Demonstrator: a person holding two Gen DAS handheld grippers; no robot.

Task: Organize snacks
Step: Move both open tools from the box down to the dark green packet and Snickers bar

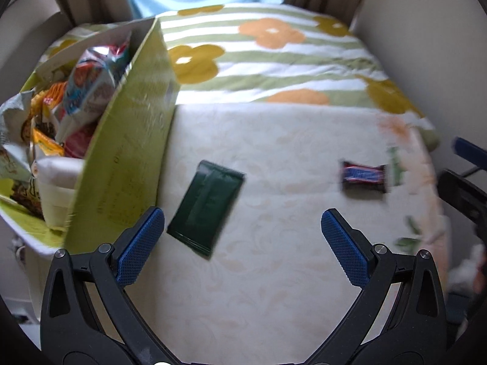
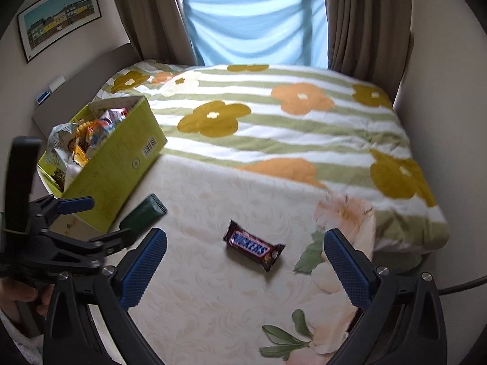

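On the bed, a Snickers bar and a dark green packet are lying loose beside the green snack box. Both the left tool and right tool are hovering above, jaws spread wide and gripping nothing.

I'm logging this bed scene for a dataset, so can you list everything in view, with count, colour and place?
Snack box: one, yellow-green, open, on the bed's left side, full of mixed wrappers.
Green packet: one, dark green, flat on the cream sheet, beside the box.
Snickers bar: one, brown wrapper, on the sheet, right of the packet.
Blanket: one, green-striped white with orange and mustard flowers, over the bed's far half.
Curtains: two, brown, flanking the window.
Blue cloth: one, across the window.
Framed picture: one, on the left wall.
Left claw: open, above the sheet near the packet.
Right claw: open, facing the Snickers bar.
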